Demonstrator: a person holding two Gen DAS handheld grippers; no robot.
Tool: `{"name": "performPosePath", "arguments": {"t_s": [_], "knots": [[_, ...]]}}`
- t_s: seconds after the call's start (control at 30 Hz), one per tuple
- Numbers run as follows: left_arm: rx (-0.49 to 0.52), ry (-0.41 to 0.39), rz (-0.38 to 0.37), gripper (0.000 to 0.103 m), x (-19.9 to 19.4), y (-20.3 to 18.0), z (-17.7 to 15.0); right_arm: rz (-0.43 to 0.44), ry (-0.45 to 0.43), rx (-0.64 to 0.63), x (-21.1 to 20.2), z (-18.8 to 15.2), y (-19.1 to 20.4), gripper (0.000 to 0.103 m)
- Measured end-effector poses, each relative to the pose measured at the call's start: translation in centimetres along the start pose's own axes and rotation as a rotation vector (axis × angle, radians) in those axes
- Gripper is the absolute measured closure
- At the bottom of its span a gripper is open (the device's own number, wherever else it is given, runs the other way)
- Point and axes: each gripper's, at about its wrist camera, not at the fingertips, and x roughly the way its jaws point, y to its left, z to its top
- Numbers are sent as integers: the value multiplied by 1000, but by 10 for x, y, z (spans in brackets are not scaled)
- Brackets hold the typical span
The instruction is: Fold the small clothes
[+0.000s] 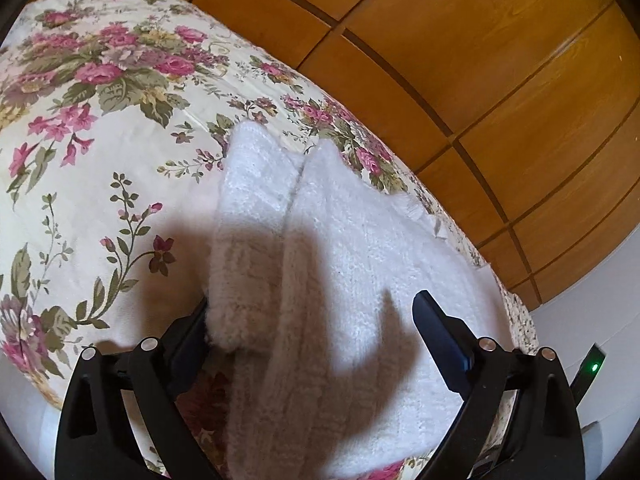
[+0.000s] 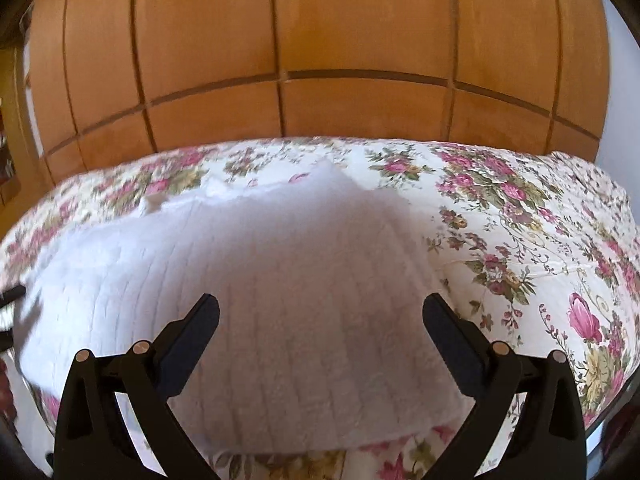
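Note:
A white fluffy knitted garment (image 1: 360, 220) lies on the floral bedspread (image 1: 100, 160), with a folded strip along its left side. My left gripper (image 1: 311, 302) stands wide open low over the garment's near end. The folded strip lies against its left finger (image 1: 188, 344), partly hiding it, and the right finger hangs free above the knit. In the right wrist view the same garment (image 2: 260, 248) spreads flat across the bedspread (image 2: 520, 240). My right gripper (image 2: 321, 300) hovers open above it with nothing between its fingers.
A wooden panelled wardrobe (image 2: 320, 40) stands right behind the bed, also filling the upper right as the wardrobe (image 1: 480, 60) in the left wrist view. A dark device with a green light (image 1: 594, 368) shows at the right edge. Bare bedspread extends beside the garment.

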Motion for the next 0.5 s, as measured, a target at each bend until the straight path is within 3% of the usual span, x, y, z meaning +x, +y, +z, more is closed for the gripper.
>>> {"name": "performPosePath", "arguments": {"t_s": [0.17,0.5], "knots": [[-38,1,-38,5,1,3,2,-4,26,-44,5,-15,6,2],[58,-23,-10,5,7,-4,-2,37,50,-117,9,-33,20,2]]}}
